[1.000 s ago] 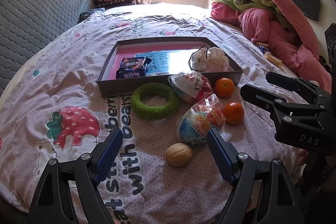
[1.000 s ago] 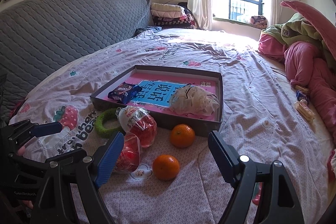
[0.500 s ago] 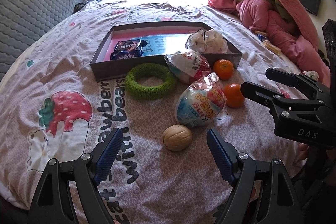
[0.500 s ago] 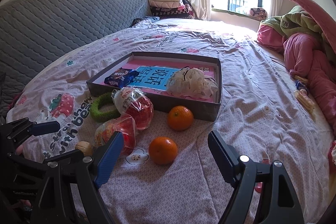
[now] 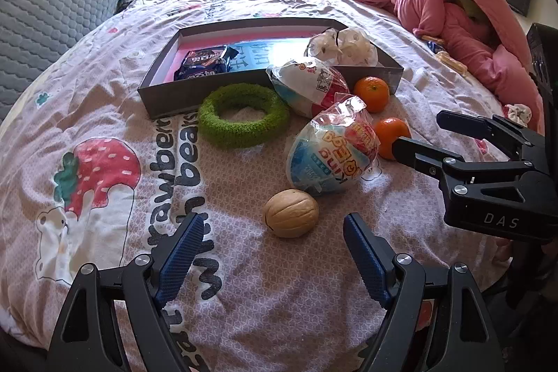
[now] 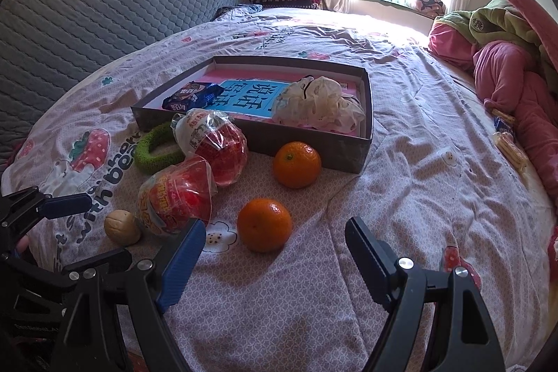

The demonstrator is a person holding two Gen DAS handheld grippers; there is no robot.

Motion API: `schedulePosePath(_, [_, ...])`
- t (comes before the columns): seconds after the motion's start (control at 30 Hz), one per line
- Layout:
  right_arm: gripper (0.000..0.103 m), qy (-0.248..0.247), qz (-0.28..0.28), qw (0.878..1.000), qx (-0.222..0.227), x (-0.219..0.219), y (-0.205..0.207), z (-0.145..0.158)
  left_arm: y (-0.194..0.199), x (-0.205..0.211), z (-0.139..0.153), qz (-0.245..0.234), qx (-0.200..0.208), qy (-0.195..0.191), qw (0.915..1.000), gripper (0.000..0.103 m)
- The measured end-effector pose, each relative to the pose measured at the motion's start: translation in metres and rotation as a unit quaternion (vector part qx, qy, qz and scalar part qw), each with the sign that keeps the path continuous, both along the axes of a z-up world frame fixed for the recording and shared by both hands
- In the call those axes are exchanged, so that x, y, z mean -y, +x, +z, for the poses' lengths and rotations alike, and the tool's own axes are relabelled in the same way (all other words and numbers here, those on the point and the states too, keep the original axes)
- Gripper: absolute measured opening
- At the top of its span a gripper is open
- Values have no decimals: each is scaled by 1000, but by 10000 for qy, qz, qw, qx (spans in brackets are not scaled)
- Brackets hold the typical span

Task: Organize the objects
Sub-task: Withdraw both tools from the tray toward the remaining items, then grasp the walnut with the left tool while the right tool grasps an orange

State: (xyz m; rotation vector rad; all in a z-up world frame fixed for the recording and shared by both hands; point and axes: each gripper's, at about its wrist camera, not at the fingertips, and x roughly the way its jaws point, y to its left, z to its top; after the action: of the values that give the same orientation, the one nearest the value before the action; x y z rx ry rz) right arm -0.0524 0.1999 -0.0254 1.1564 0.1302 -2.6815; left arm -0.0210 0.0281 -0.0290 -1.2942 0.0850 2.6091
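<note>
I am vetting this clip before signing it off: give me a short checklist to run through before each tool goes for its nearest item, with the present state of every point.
1. Left tool open, nothing held: ok.
2. Right tool open, nothing held: ok.
3. Walnut just ahead of the left tool, roughly centred between the fingers: ok.
4. Near orange ahead of the right tool, between the finger lines: ok.
5. Walnut clear of neighbours: not ok; the near wrapped egg toy sits right behind it, contact cannot tell.
6. Free floor in the box for more items: ok, between the snack packet and the plastic bag.
</note>
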Motion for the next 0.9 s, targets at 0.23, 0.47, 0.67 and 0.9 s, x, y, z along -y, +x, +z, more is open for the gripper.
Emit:
schedulePosePath(0.23, [82,15,-14,10000,97,1,-3,-5,-3,3,-1,95,-16,45,9999,83])
schedulePosePath(0.47, [82,39,-49,9999,81,1,-5,-8,-8,2,-5,73,55,99,9999,67])
schedulePosePath(0.67, [82,98,-60,9999,97,2,-8,-11,-9,-3,-7,-27,41,84,10000,53])
schedulePosePath(0.9, [82,171,-107,9998,92,5,-13,-15,-12,-8,-10,-101,103,171,9997,41])
